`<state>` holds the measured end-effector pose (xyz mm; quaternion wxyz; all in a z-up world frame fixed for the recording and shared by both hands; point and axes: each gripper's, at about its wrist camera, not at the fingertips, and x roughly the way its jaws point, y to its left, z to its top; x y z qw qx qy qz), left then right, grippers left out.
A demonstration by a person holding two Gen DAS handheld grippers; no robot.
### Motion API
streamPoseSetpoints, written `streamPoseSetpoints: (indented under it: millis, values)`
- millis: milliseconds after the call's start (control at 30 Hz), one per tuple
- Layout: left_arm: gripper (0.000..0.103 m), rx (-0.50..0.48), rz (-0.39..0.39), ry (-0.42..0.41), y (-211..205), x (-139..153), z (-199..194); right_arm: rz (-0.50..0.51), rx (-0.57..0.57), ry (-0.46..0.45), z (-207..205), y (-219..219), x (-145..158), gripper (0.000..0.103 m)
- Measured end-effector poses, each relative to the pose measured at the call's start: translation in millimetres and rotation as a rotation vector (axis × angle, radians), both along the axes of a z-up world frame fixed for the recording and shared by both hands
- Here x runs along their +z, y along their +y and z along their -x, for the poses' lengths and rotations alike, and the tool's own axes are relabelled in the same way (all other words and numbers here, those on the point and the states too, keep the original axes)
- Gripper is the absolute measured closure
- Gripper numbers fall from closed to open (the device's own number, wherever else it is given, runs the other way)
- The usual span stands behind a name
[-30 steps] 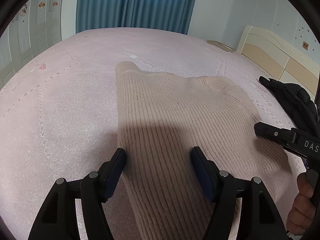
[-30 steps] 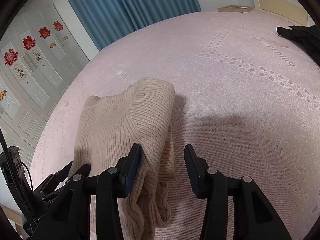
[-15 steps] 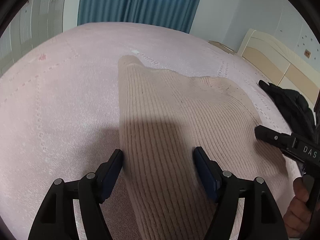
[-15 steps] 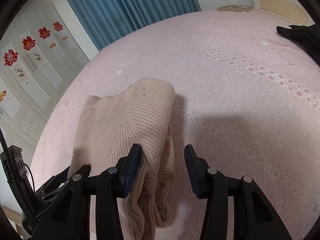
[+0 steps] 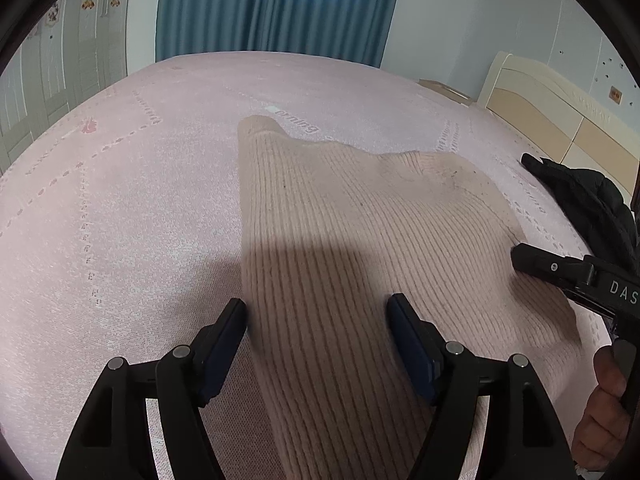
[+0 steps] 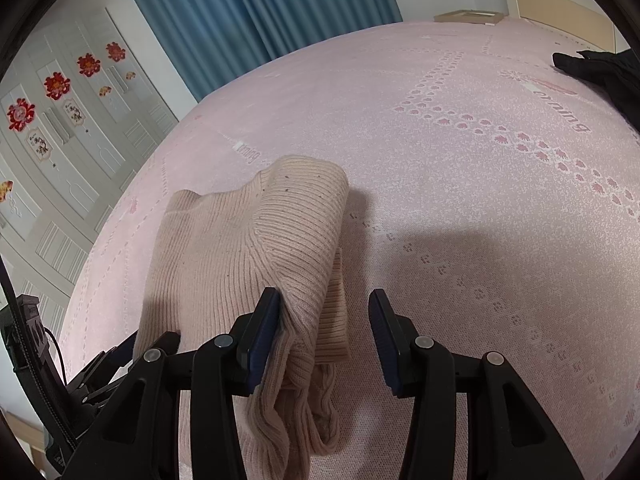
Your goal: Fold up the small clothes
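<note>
Where the left wrist view looks down, the left hand-held gripper (image 5: 316,322) is spread over the beige ribbed sweater (image 5: 360,240) on the pink bed (image 5: 120,200); the right hand-held gripper (image 5: 532,260) reads "DAS". Right wrist view: right hand-held gripper (image 6: 322,320) spread, straddling the sweater's (image 6: 248,248) folded edge; bedcover text unreadable.

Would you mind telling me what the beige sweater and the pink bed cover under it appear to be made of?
The sweater looks like a soft ribbed knit, probably wool or acrylic: parallel raised ribs run along it, the finish is matte, and its edge bunches limply in the right wrist view. The bed cover looks like a flat, tightly woven or knitted textile with woven-in darker pink motifs and lettering; the fibre cannot be told.
</note>
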<state>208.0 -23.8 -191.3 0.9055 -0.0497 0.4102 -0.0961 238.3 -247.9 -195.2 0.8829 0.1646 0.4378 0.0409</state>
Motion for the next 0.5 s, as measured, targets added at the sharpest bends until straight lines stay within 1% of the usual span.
streamPoseSetpoints:
  millis: [267,500]
  values:
    - [0.031,-0.009,-0.046,-0.022,-4.1,2.0,3.1,0.0,0.0,0.001,0.5,0.3,0.0,0.057]
    - [0.031,-0.009,-0.046,-0.023,-2.8,2.3,3.6,-0.001,0.0,0.003,1.3,0.2,-0.2,0.057]
